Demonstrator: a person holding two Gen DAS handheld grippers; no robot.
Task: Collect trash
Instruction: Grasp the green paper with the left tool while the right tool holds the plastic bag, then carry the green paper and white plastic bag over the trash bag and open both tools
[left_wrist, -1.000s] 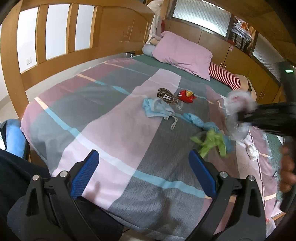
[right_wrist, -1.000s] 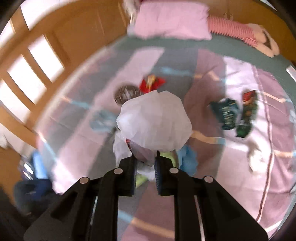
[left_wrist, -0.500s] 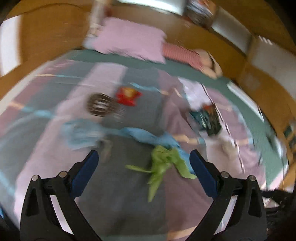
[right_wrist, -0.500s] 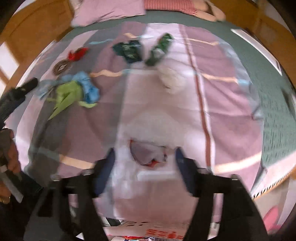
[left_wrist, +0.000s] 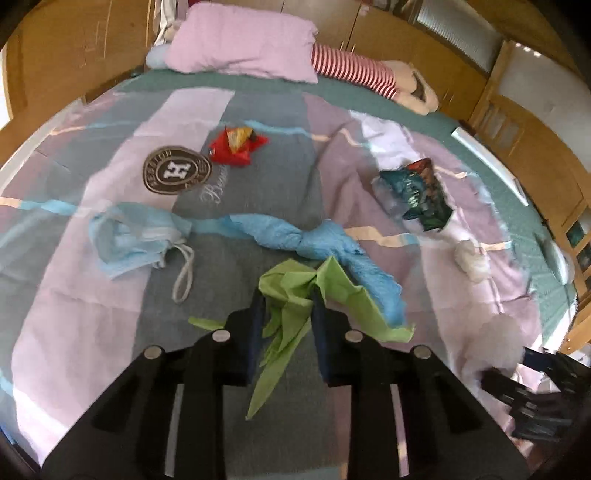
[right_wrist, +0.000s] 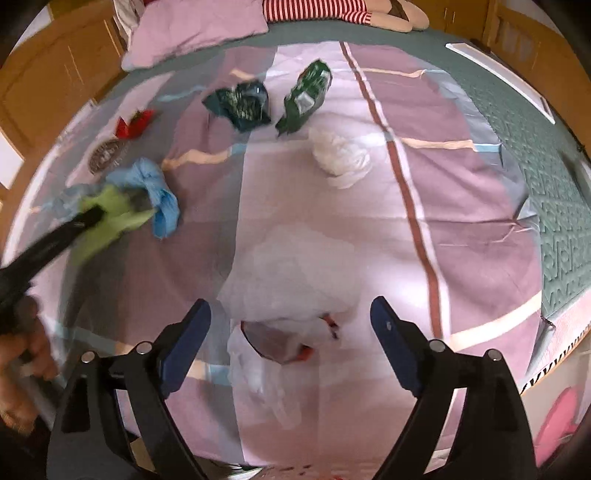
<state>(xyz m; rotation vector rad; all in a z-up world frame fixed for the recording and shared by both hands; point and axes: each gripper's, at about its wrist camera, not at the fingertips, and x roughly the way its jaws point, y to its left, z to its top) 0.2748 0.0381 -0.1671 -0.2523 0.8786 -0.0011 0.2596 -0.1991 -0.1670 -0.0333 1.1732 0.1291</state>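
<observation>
Left gripper (left_wrist: 286, 306) clamped on the green paper scrap (left_wrist: 295, 295), at the near end of the blue paper twist (left_wrist: 314, 240); right gripper (right_wrist: 290, 328) spread wide over the clear trash bag (right_wrist: 288, 295), released on the bedspread (right_wrist: 461, 206) with a few scraps inside — likely an early stage; beyond the twist, still uncollected: face mask (left_wrist: 136, 236), red wrapper (left_wrist: 236, 146), dark snack packets (right_wrist: 240, 103), white tissue wad (right_wrist: 340, 155). Half a second back: left jaws wide apart above the green scrap, now closed on it; right much the same.
</observation>
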